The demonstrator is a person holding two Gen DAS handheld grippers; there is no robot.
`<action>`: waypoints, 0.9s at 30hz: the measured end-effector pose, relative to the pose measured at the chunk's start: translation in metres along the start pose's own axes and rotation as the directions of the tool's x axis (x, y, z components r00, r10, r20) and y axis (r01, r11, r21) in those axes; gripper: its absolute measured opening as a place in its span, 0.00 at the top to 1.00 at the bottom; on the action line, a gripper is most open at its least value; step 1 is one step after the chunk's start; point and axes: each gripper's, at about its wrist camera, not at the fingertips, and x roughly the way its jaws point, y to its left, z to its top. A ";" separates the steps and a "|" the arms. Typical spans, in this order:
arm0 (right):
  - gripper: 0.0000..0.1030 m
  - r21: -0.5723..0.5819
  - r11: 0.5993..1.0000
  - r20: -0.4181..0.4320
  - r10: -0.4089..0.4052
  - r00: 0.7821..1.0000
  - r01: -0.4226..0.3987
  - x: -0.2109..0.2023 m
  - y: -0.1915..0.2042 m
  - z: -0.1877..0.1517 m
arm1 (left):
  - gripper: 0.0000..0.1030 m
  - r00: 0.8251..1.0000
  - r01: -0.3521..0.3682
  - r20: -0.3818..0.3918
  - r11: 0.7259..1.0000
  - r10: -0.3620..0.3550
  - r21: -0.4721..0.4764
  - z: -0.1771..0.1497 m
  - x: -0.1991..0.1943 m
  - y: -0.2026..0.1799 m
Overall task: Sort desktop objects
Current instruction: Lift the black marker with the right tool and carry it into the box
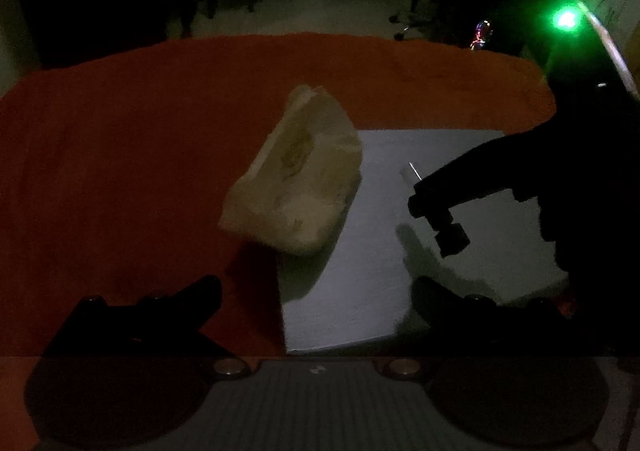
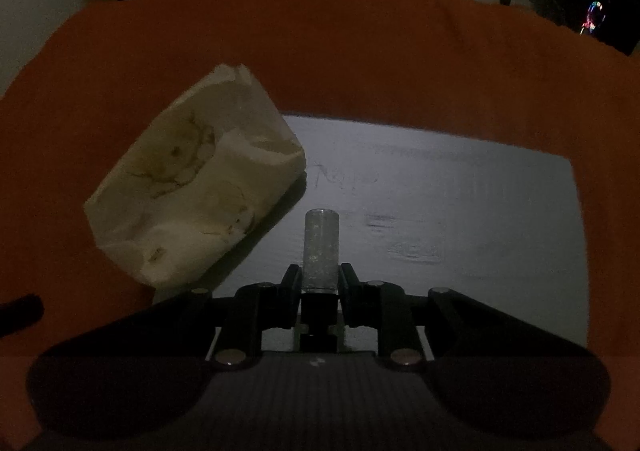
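On the dim, orange-clothed counter (image 2: 360, 51), right fingers (image 2: 320, 275) clamp a tube (image 2: 320, 247) over paper (image 2: 460, 231); left fingers (image 1: 316, 291) gape; keep the tube level, clear of the pouch (image 2: 192, 191) at ten o'clock.

Orange cloth table cover (image 2: 400, 51): matt, soft woven look. Cream crumpled pouch (image 2: 192, 187), ahead-left of right gripper: matt, creased, stained; cloth or paper, cannot tell. White paper sheet (image 2: 480, 211): flat, smooth, matt. Small translucent cylinder (image 2: 321, 251) between black matt plastic fingers (image 2: 290, 283): frosted, speckled. Gripper body: ribbed grey.
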 end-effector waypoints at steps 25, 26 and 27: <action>0.78 -0.218 0.974 0.090 -0.037 0.995 0.056 -0.215 -0.009 -0.146 | 0.00 0.987 0.096 0.121 0.994 -0.102 0.053 -0.076 -0.131 -0.074; 0.78 -0.215 0.975 0.082 -0.040 0.996 0.057 -0.208 -0.009 -0.153 | 0.00 0.987 0.107 0.109 0.992 -0.114 0.063 -0.082 -0.130 -0.078; 0.78 -0.212 0.976 0.074 -0.044 0.996 0.059 -0.201 -0.009 -0.159 | 0.00 0.989 0.105 0.095 0.991 -0.112 0.079 -0.089 -0.127 -0.083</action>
